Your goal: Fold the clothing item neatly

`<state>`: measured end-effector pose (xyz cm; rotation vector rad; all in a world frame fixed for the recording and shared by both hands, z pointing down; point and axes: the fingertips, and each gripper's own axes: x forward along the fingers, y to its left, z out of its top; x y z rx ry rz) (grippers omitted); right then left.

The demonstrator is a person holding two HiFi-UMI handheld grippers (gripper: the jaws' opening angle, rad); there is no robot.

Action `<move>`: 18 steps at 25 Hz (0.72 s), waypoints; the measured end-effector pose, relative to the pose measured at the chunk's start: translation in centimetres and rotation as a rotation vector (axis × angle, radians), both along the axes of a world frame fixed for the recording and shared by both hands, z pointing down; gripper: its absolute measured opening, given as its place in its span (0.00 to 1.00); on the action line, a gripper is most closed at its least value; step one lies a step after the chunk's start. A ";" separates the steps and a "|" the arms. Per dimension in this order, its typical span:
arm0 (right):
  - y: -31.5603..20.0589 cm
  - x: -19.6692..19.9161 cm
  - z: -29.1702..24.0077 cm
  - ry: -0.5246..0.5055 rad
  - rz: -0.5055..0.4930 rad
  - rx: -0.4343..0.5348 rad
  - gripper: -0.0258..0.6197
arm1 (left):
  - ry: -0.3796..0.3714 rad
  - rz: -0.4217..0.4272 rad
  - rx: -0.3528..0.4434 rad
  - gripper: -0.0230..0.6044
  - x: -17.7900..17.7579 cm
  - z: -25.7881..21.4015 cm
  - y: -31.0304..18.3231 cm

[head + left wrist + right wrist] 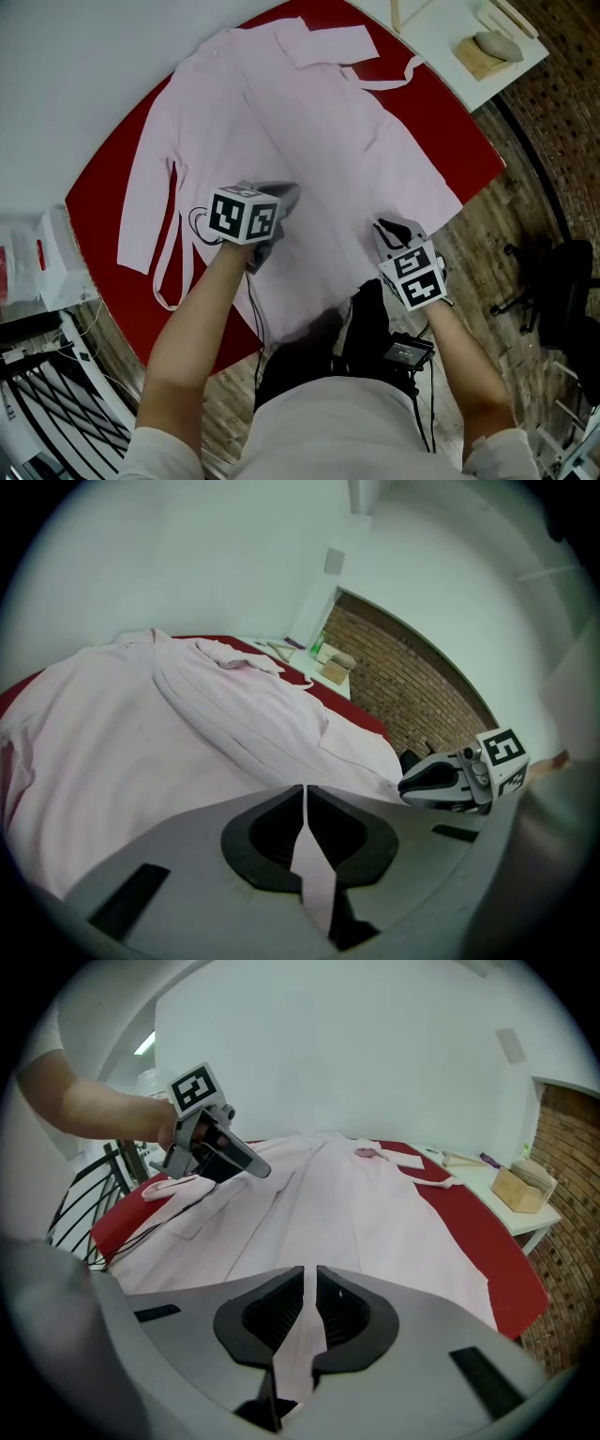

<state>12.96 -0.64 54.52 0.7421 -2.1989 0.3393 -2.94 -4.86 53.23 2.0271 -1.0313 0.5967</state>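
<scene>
A pale pink robe (309, 141) lies spread on the red table (103, 192), collar at the far end, sleeves and belt out to the sides. My left gripper (272, 220) is shut on the robe's near hem, and a strip of pink cloth (309, 855) runs between its pads. My right gripper (392, 230) is shut on the hem further right, with pink cloth (302, 1335) pinched between its jaws. In the left gripper view the right gripper (427, 778) shows at the right. In the right gripper view the left gripper (253, 1168) shows at the upper left over the robe (375, 1213).
A white side table (469, 37) with a wooden block and sticks stands at the far right. A brick-patterned floor (525, 225) lies to the right, with a black chair base (553, 281). A black metal rack (47, 394) stands at the near left.
</scene>
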 end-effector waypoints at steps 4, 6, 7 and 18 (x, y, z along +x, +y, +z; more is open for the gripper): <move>1.9 -0.3 0.1 0.000 -0.007 -0.009 0.07 | -0.010 0.046 0.000 0.05 0.6 0.3 1.7; 3.4 -0.5 0.2 -0.007 -0.022 -0.023 0.07 | -0.011 0.083 0.001 0.05 1.3 0.4 2.6; 4.4 -0.7 0.3 -0.011 -0.035 -0.035 0.07 | -0.010 0.104 0.001 0.05 1.6 0.4 3.0; 13.1 -1.8 2.6 -0.059 -0.159 -0.208 0.15 | -0.011 0.206 -0.002 0.05 4.1 1.2 5.4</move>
